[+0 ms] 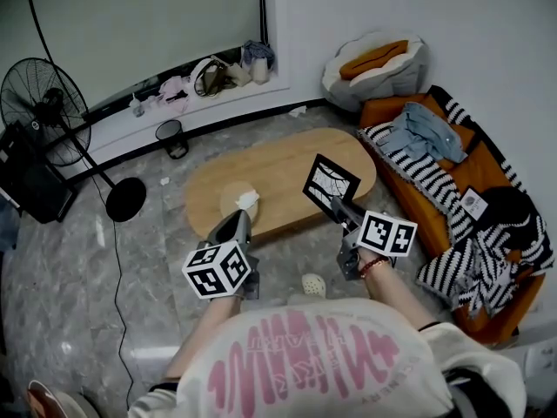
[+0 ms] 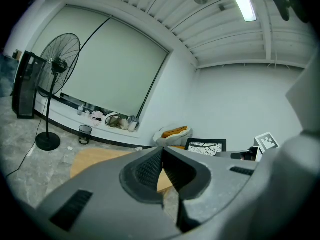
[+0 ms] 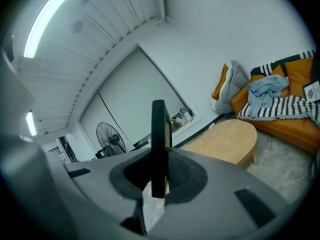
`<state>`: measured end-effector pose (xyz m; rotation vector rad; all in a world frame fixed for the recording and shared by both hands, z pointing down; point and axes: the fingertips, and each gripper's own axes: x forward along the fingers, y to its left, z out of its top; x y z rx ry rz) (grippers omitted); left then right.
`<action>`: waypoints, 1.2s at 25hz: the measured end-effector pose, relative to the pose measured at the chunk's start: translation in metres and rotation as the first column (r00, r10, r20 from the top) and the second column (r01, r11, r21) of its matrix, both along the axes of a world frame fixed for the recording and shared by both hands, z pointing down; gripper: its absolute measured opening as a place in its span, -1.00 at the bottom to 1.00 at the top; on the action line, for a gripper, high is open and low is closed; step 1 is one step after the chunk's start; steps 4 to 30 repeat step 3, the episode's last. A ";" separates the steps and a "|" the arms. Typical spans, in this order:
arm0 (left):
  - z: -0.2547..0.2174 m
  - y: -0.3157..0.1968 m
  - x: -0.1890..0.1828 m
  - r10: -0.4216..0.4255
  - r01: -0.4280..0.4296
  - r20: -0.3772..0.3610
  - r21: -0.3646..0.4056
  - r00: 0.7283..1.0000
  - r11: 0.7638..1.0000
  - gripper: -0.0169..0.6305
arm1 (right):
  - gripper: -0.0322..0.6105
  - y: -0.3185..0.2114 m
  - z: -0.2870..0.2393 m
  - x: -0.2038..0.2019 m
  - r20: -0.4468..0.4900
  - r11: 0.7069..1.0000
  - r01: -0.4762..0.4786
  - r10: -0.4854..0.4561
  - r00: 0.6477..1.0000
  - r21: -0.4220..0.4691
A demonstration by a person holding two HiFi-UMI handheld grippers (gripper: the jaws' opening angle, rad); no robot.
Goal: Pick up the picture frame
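Note:
My right gripper (image 1: 334, 202) is shut on the lower edge of the black picture frame (image 1: 331, 184), which hangs tilted above the right end of the oval wooden table (image 1: 287, 168). In the right gripper view the picture frame (image 3: 158, 144) stands edge-on and upright between the pads. The left gripper view shows the picture frame (image 2: 205, 146) from the front at the right, with a branch print behind its glass. My left gripper (image 1: 238, 222) hovers at the table's near edge, its jaws shut with nothing between them, close to a white crumpled paper (image 1: 246, 200).
An orange sofa (image 1: 452, 198) with striped cloth and clothes lies to the right. A standing fan (image 1: 52, 111), a dark box (image 1: 30, 181) and a small bin (image 1: 172, 138) stand at the left. Clutter lines the window ledge (image 1: 213, 77). A white slipper (image 1: 313, 284) lies on the floor by the table.

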<state>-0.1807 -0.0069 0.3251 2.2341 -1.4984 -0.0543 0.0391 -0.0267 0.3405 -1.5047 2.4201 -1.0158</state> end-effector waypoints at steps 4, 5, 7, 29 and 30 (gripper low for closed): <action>0.001 -0.001 0.000 0.005 -0.005 0.006 0.001 1.000 1.000 -0.93 | -0.72 -0.002 0.003 0.002 -0.001 1.000 -0.007 0.007 1.000 -0.005; 0.001 -0.001 0.000 0.005 -0.005 0.006 0.001 1.000 1.000 -0.93 | -0.72 -0.002 0.003 0.002 -0.001 1.000 -0.007 0.007 1.000 -0.005; 0.001 -0.001 0.000 0.005 -0.005 0.006 0.001 1.000 1.000 -0.93 | -0.72 -0.002 0.003 0.002 -0.001 1.000 -0.007 0.007 1.000 -0.005; 0.001 -0.001 0.000 0.005 -0.005 0.006 0.001 1.000 1.000 -0.93 | -0.72 -0.002 0.003 0.002 -0.001 1.000 -0.007 0.007 1.000 -0.005; 0.001 -0.001 0.000 0.005 -0.005 0.006 0.001 1.000 1.000 -0.93 | -0.72 -0.002 0.003 0.002 -0.001 1.000 -0.007 0.007 1.000 -0.005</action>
